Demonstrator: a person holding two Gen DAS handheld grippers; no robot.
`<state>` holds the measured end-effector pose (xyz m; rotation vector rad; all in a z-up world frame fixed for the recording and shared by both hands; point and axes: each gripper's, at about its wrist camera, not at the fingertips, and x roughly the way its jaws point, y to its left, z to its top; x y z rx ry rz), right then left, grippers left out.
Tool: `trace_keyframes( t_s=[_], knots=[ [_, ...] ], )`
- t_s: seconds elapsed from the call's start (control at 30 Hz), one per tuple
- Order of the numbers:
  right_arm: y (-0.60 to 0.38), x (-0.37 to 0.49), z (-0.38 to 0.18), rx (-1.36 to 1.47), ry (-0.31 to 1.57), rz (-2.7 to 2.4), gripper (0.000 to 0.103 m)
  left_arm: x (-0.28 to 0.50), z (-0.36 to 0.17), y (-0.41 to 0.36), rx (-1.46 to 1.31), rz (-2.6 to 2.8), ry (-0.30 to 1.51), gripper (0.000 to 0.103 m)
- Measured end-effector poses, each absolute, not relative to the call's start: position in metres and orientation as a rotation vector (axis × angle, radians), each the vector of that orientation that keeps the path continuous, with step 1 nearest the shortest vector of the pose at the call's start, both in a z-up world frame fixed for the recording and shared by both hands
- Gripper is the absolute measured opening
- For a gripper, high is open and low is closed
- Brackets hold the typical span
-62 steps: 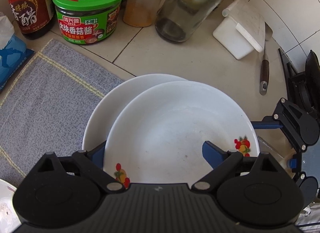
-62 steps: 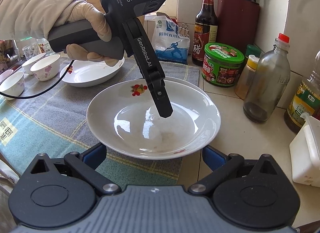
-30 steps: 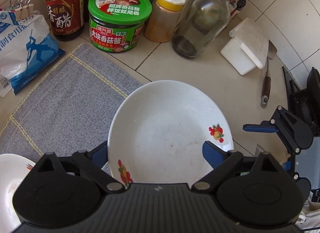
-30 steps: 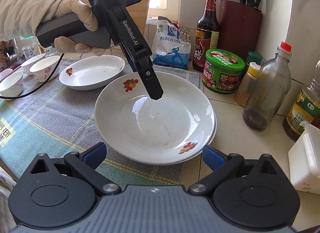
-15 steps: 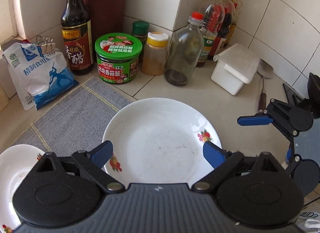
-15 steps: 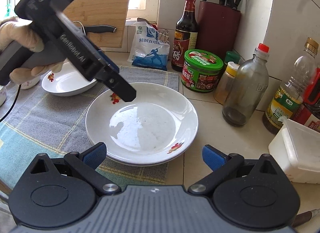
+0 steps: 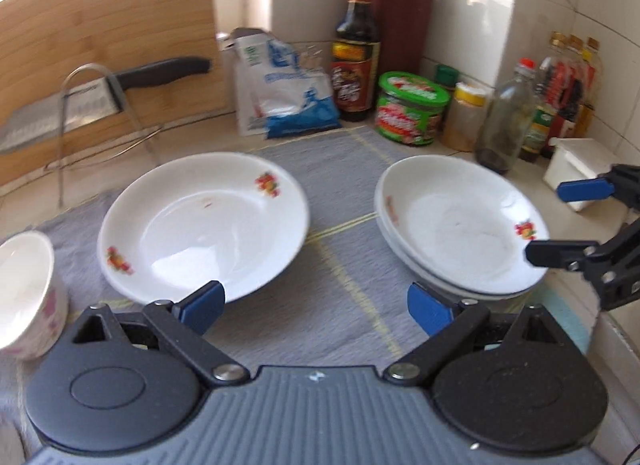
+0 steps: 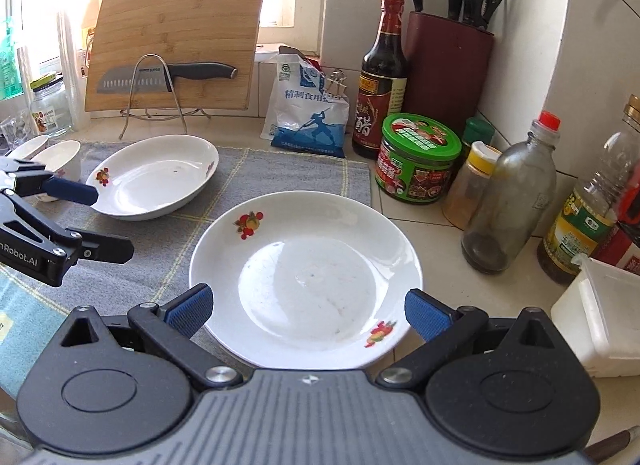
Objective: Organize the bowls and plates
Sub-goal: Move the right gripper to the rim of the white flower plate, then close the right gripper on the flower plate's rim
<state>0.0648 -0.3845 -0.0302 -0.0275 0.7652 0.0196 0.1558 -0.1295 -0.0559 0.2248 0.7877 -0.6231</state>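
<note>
Two white flower-print plates sit stacked at the right end of the grey mat. A single matching plate lies further left on the mat. Small bowls stand at the mat's left end. My left gripper hovers over bare mat between the single plate and the stack; its jaws are opening and nothing is between them. My right gripper is open, just above the near rim of the stack.
Along the back stand a bamboo cutting board, a knife on a wire rack, a salt bag, a dark sauce bottle, a green-lidded jar, several bottles, a knife block and a white box.
The left gripper swung left off the stacked plates and now faces the mat between both plates, with its jaws wider. The right gripper pulled back slightly from the stack.
</note>
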Motion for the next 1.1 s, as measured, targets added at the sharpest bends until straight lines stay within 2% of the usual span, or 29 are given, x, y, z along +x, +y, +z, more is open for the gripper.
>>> trace_keyframes(
  t_s=[0.3, 0.63, 0.7, 1.1],
  knots=[
    [-0.347, 0.092, -0.023, -0.064, 0.762, 0.150, 0.103, 0.177, -0.083, -0.079, 0.211, -0.414, 0.794, 0.097],
    [-0.329, 0.146, -0.025, -0.117, 0.805, 0.337, 0.103, 0.195, -0.098, -0.100, 0.244, -0.451, 0.788, 0.098],
    [-0.327, 0.162, -0.026, -0.132, 0.815, 0.385, 0.103, 0.199, -0.102, -0.102, 0.238, -0.455, 0.795, 0.103],
    [-0.314, 0.246, -0.038, -0.215, 0.863, 0.578, 0.103, 0.208, -0.106, -0.104, 0.206, -0.450, 0.771, 0.103]
  ],
)
